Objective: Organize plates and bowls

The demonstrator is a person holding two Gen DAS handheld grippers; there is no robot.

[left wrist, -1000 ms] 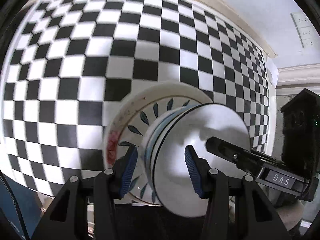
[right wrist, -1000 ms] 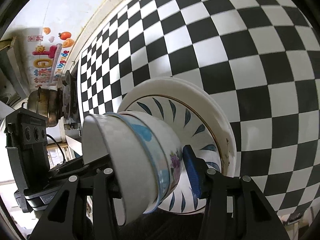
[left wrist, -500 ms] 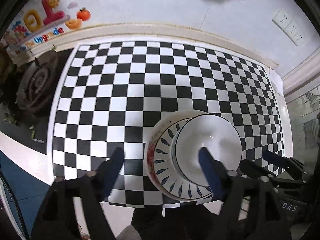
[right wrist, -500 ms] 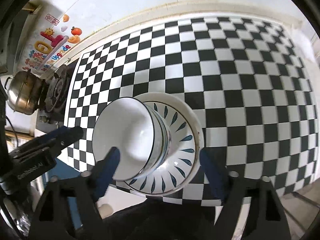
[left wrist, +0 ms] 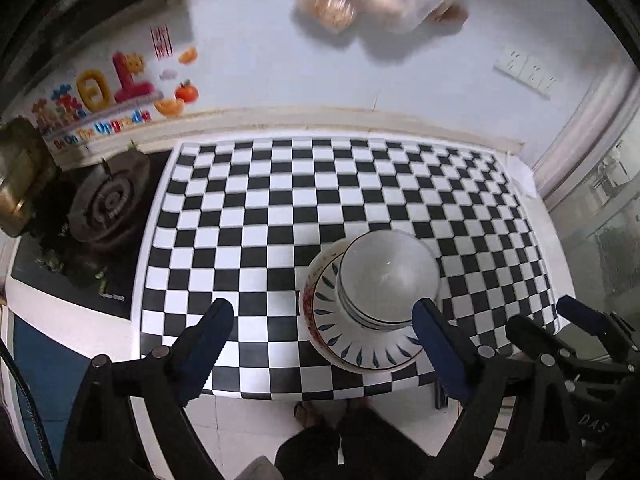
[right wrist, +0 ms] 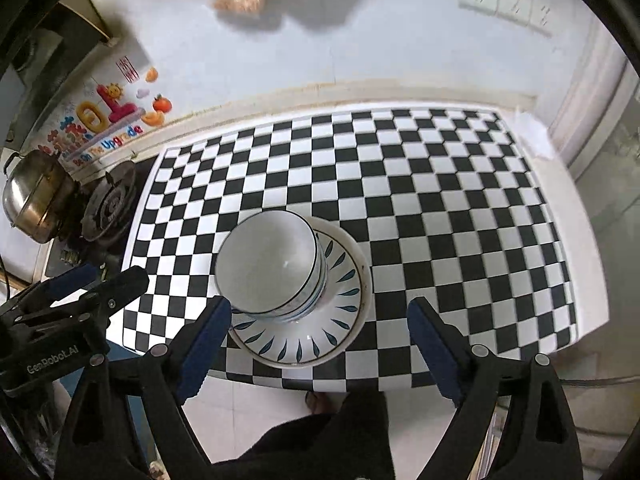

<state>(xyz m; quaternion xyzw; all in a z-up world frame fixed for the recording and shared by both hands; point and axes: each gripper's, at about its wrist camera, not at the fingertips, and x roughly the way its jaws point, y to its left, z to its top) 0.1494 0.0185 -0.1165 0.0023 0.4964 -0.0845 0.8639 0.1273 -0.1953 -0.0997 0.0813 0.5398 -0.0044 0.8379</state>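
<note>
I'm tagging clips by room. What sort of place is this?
Most likely a home kitchen: a gas burner with a steel pot beside it, and stacked bowls on a plate on a checkered counter.

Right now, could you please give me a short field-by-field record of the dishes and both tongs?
surface: black-and-white checkered table
plate: white round plate with blue leaf marks, near the table's front edge
bowls: white bowls with dark rim line, nested, standing on the plate
left tongs: open, holding nothing
right tongs: open, holding nothing
</note>
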